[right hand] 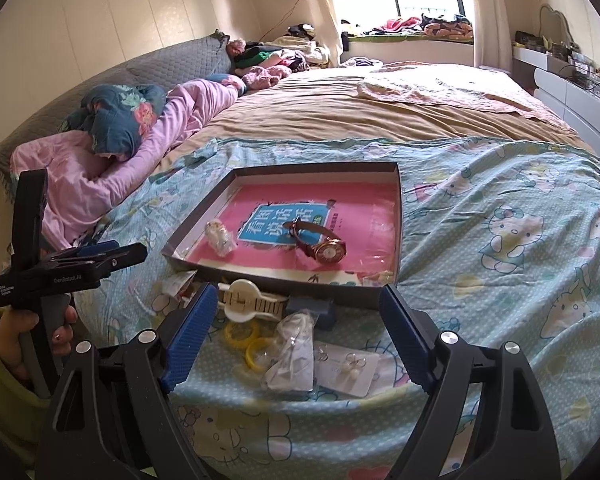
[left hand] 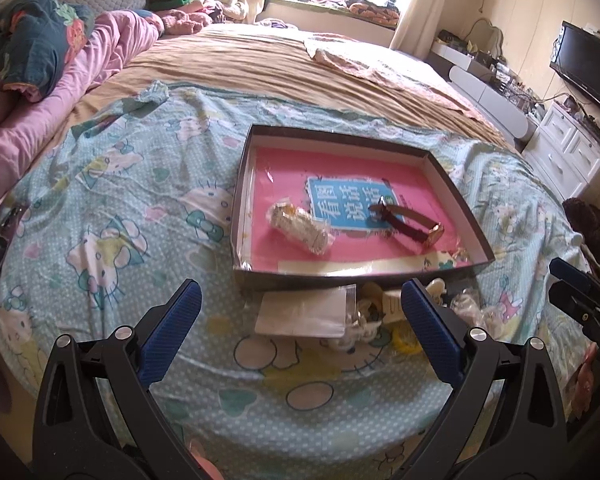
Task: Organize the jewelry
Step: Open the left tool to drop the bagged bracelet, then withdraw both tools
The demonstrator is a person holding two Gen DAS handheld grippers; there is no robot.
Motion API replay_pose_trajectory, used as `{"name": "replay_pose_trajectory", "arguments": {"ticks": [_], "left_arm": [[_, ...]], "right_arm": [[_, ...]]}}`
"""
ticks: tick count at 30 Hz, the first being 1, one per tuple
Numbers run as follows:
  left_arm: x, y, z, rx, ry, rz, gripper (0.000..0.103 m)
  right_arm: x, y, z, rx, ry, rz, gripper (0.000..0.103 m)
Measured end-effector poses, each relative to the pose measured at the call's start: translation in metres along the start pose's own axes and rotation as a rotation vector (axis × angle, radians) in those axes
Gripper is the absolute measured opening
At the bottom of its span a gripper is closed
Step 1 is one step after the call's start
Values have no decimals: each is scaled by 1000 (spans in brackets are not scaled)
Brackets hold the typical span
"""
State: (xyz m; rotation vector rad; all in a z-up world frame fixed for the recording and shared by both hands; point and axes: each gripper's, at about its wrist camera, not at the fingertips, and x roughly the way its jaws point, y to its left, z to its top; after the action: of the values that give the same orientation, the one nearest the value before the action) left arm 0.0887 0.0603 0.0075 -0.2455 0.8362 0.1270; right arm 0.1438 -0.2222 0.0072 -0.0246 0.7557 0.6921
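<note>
Both tools, left tool (left hand: 300, 336) and right tool (right hand: 296, 336), gape empty. Mid-frame, the box (right hand: 399, 216) holds two watches (right hand: 330, 252); a pile of jewelry (right hand: 292, 344) waits on the bed below.

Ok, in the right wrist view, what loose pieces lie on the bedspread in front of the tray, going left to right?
White watch → yellow rings → clear bag → earring card. All lie between the open right gripper fingers, short of the tray.
</note>
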Motion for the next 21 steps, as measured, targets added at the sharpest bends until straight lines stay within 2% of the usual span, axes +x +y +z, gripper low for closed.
{"name": "replay_pose_trajectory", "arguments": {"ticks": [21], "left_arm": [[16,-3,-35,0,93,-7,93]], "right_arm": [[24,14,-38,-38,112,1,82]]}}
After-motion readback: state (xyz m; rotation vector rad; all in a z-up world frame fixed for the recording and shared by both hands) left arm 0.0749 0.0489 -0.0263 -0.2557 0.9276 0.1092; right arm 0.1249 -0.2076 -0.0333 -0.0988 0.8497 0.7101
